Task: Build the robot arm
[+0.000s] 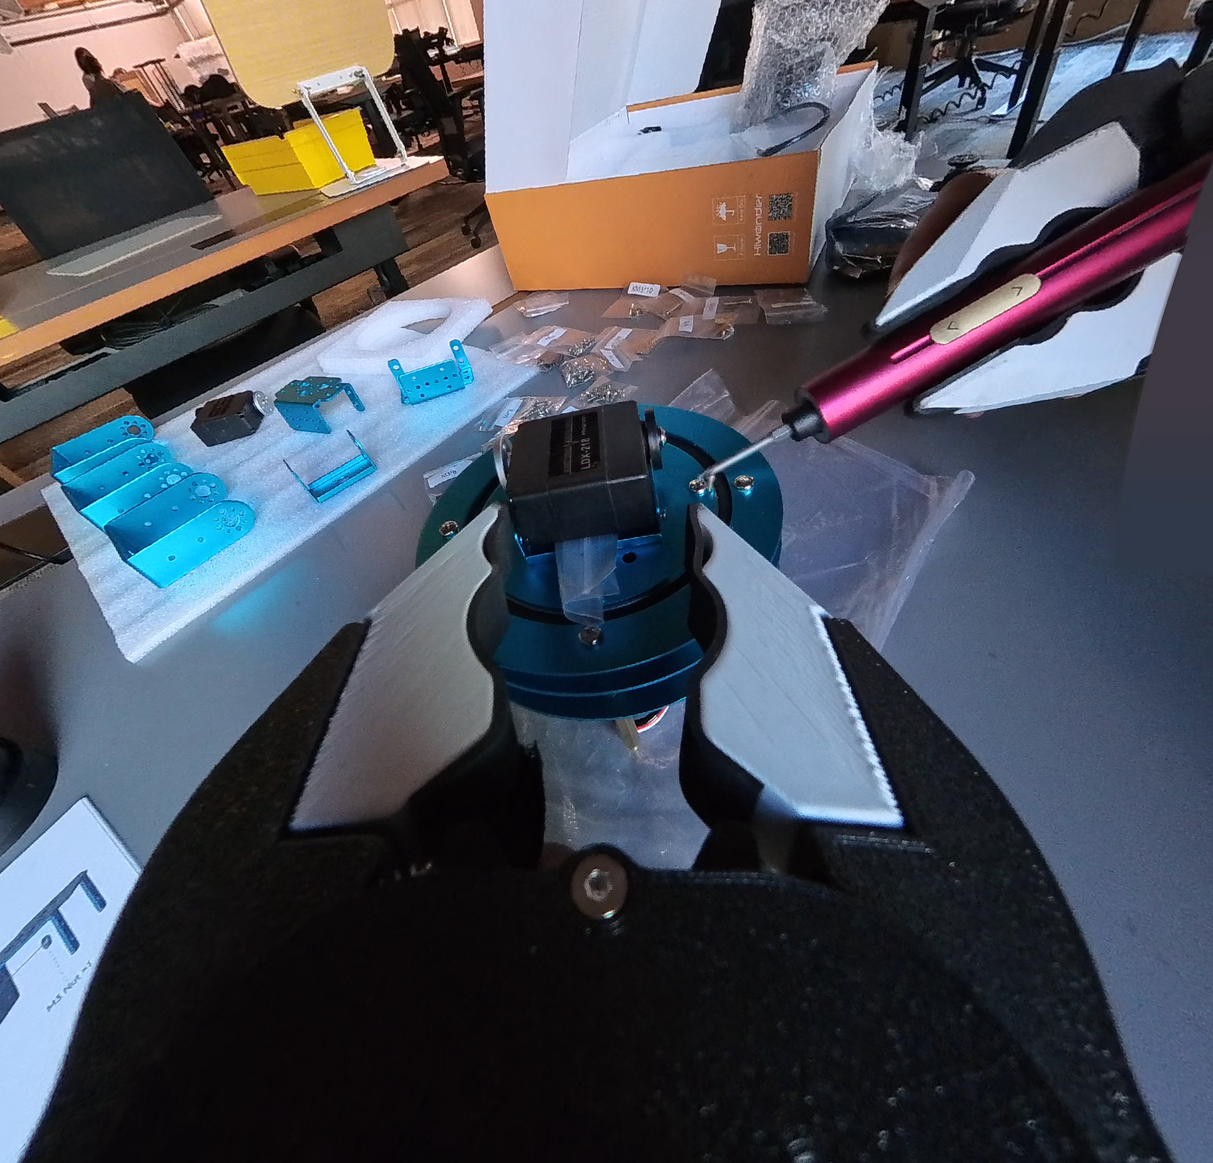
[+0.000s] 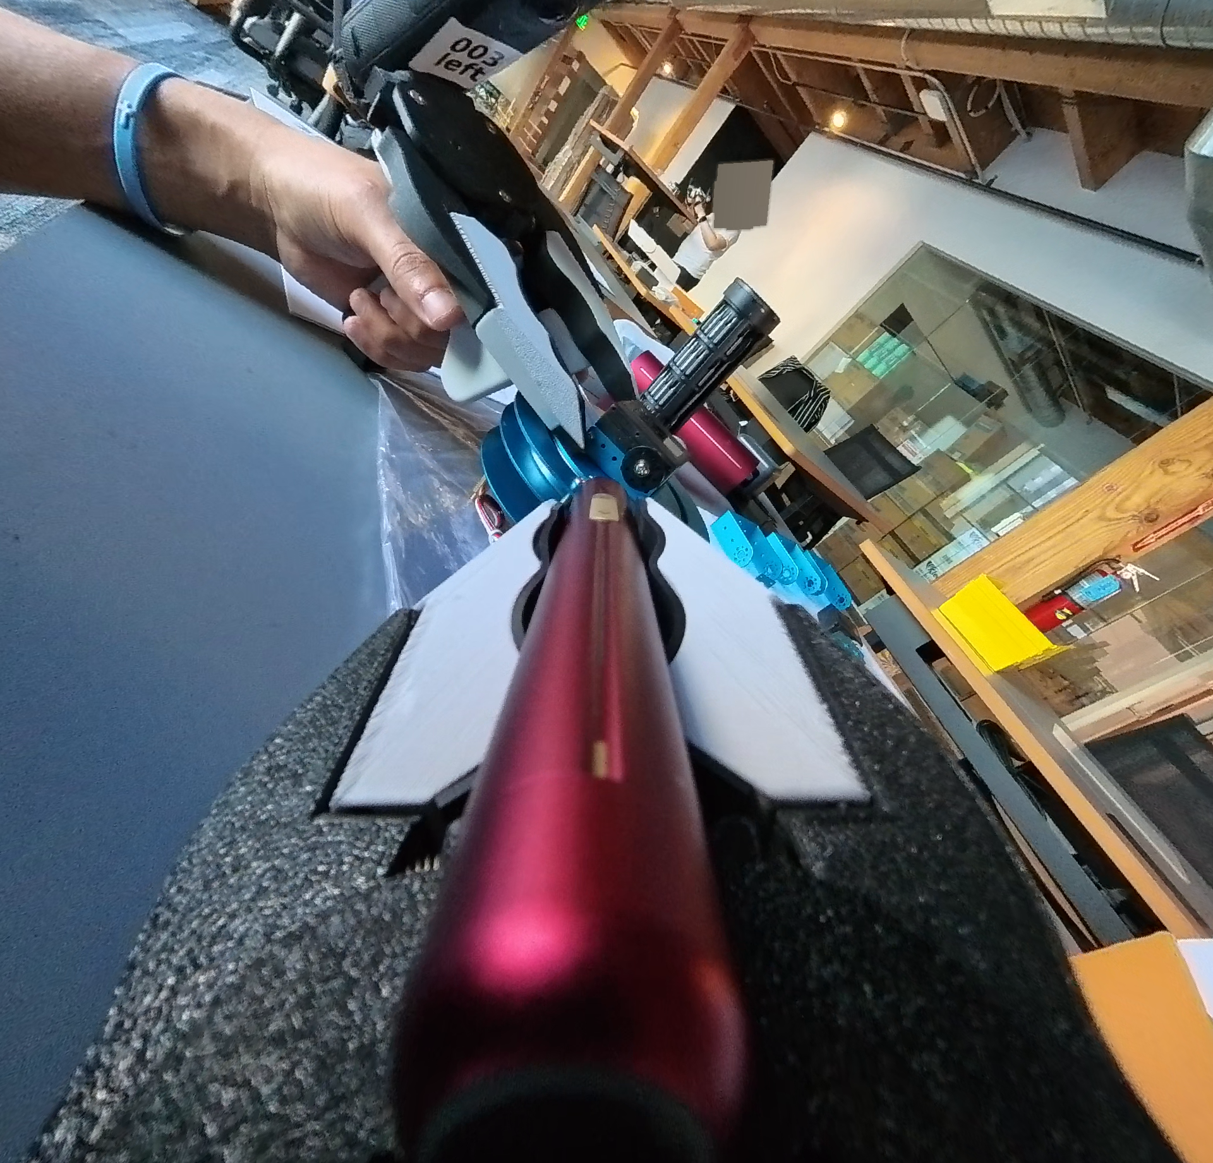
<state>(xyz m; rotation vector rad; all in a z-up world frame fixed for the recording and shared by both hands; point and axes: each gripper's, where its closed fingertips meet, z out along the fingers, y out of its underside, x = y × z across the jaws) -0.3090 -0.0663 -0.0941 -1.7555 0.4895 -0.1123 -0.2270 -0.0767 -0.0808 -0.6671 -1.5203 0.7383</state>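
A round blue metal base (image 1: 591, 665) stands on the grey table with a black servo (image 1: 577, 475) mounted on top. My left gripper (image 1: 594, 521) is shut on the base, its white fingers (image 1: 420, 613) pressed on either side. My right gripper (image 2: 600, 514) is shut on a magenta electric screwdriver (image 2: 577, 770). In the left wrist view the screwdriver (image 1: 984, 331) comes in from the right and its bit tip rests on a screw (image 1: 699, 485) on the base's top rim. In the right wrist view the base (image 2: 525, 455) and the left gripper (image 2: 525, 370), held by a hand, lie ahead.
A white foam sheet (image 1: 164, 606) at left carries several blue brackets (image 1: 170, 514) and a second black servo (image 1: 226, 416). Small bags of screws (image 1: 591, 357) lie behind the base. An open orange box (image 1: 656, 226) stands at the back. A clear plastic bag (image 1: 866, 541) lies at right.
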